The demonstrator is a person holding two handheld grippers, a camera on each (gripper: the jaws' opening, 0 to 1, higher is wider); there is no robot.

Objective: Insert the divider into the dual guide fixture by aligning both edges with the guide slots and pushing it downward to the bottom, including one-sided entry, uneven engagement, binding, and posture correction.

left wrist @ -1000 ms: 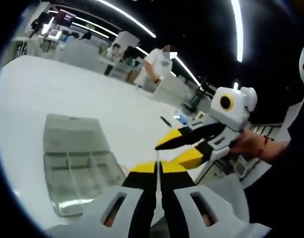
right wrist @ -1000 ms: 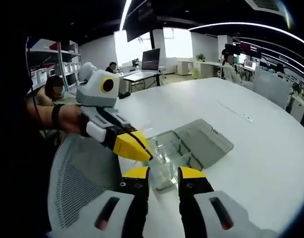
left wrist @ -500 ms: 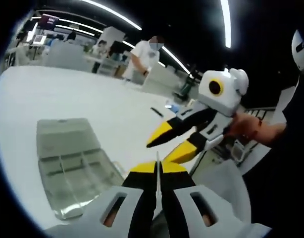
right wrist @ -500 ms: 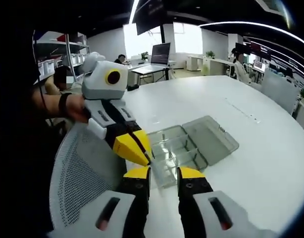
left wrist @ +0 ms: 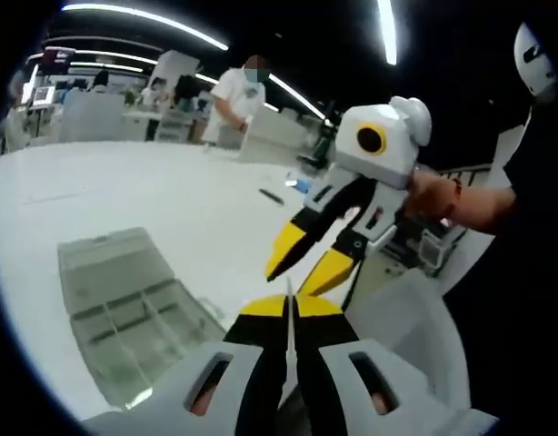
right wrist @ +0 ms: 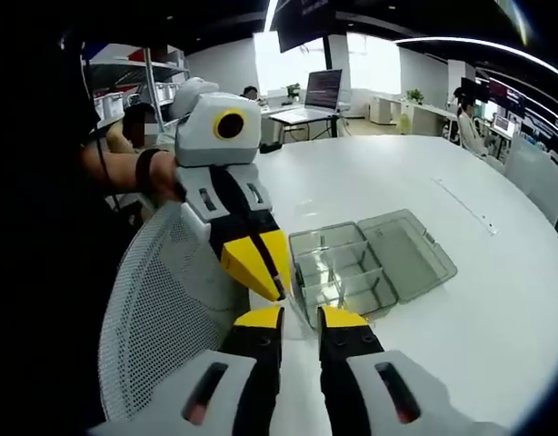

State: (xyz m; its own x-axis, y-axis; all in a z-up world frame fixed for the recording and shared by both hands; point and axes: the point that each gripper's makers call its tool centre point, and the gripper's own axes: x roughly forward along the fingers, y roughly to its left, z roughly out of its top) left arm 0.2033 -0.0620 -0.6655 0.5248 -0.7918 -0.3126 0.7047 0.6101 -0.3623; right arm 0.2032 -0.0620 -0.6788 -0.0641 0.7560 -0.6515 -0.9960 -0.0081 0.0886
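Pinching divider [left wrist: 289, 320] edge-on, long axis along left gripper [left wrist: 289, 309] fingers | right gripper [right wrist: 300, 317] fingers spread

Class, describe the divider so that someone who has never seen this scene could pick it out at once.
Start at the big white table and find the clear plastic compartment box with its lid open. Nearer than the box, the left tongs pinch a thin pale sheet seen edge-on: the divider. It is held in the air, whereas the box's partitions sit inside it.
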